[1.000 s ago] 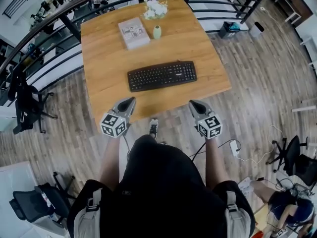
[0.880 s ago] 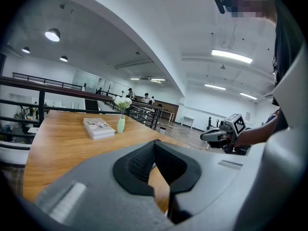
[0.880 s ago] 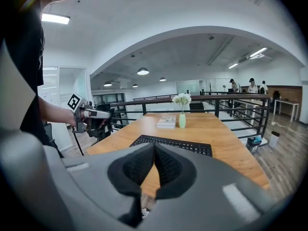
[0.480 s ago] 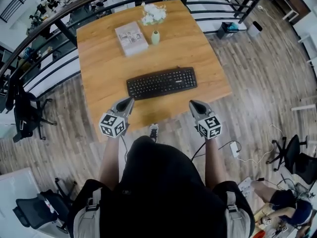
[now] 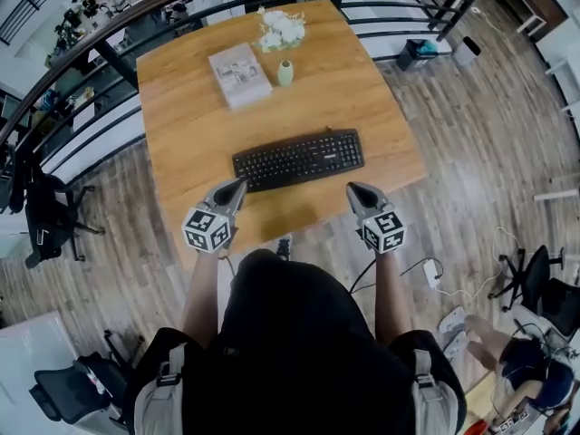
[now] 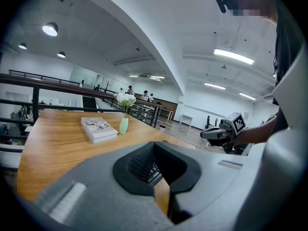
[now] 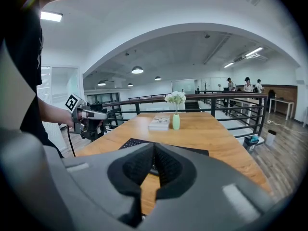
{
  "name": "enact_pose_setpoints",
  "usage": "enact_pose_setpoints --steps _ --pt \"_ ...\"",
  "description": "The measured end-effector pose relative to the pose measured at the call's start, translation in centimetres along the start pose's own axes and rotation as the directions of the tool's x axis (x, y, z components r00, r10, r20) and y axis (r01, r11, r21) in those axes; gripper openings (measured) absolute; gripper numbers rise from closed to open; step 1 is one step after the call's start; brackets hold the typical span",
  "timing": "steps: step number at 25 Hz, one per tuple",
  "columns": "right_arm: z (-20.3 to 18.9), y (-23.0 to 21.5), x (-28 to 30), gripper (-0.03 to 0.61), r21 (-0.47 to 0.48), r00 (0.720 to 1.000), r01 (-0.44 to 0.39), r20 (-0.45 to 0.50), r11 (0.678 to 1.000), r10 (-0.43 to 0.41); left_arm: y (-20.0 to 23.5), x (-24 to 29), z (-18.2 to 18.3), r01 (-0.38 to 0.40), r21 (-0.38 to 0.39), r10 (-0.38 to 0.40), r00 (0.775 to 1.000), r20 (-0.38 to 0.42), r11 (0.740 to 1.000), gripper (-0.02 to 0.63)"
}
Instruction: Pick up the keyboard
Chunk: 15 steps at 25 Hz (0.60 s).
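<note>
A black keyboard [image 5: 298, 159] lies flat near the front edge of the wooden table [image 5: 190, 125]. My left gripper [image 5: 240, 185] hovers just short of the keyboard's left front corner, shut and empty. My right gripper [image 5: 352, 189] hangs just before the keyboard's right front corner, also shut with nothing in it. In the left gripper view the jaws [image 6: 155, 146] meet, and a bit of keyboard [image 6: 154, 171] shows behind them. In the right gripper view the keyboard [image 7: 130, 143] stretches across behind the shut jaws [image 7: 154, 147].
A book [image 5: 239, 75], a small green vase [image 5: 285, 72] and white flowers [image 5: 281, 27] sit at the table's far side. A black railing [image 5: 100, 53] runs behind the table. Office chairs [image 5: 45, 202] stand on the wooden floor at left and right.
Both grippers have drawn closer to the table and keyboard; the keyboard now lies nearer to their tips. Both jaws stayed shut.
</note>
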State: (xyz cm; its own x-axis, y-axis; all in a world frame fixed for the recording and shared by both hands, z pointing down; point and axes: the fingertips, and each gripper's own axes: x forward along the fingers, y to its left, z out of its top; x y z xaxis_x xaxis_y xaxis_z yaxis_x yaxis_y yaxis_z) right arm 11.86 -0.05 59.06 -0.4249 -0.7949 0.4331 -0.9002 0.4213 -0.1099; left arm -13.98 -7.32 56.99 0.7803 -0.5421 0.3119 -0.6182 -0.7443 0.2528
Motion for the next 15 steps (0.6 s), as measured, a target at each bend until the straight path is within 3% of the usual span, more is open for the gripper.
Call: enact_pose_setpoints --steps 15 --pt "0.7 -0.9 3.8 0.004 0.005 1.0 -0.003 -0.011 1.0 0.003 3.0 1.4 0.0 0.005 0.004 -0.005 1.0 -0.018 1.0 0.011"
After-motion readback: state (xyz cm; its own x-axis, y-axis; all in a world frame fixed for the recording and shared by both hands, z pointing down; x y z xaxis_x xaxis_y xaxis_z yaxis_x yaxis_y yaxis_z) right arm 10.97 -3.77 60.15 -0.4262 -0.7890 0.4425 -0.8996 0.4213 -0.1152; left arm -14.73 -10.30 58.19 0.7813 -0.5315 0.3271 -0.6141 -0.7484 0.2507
